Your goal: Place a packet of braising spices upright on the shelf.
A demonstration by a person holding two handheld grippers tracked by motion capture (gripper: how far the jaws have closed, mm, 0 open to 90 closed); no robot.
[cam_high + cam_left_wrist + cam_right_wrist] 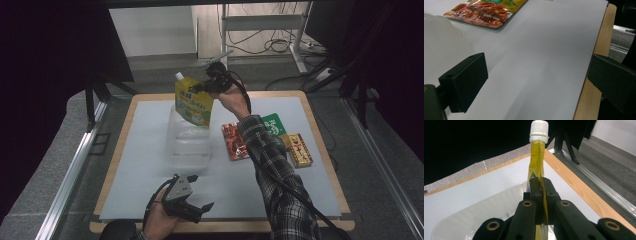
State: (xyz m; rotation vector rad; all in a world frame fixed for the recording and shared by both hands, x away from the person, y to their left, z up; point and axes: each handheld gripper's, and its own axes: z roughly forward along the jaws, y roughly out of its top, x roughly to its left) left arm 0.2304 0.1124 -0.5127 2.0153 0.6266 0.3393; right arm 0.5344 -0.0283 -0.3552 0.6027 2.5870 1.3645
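The right gripper pinches a yellow spouted pouch by its edge above the clear plastic tub. The left gripper, near, rests released. Such a thin edge grip risks the pouch swinging or slipping outside the tub.

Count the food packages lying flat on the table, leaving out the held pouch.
3, all right of the clear plastic container: a red snack packet, a green packet partly behind the sleeve, and a yellow-red box nearest the right edge. The arm may hide more.
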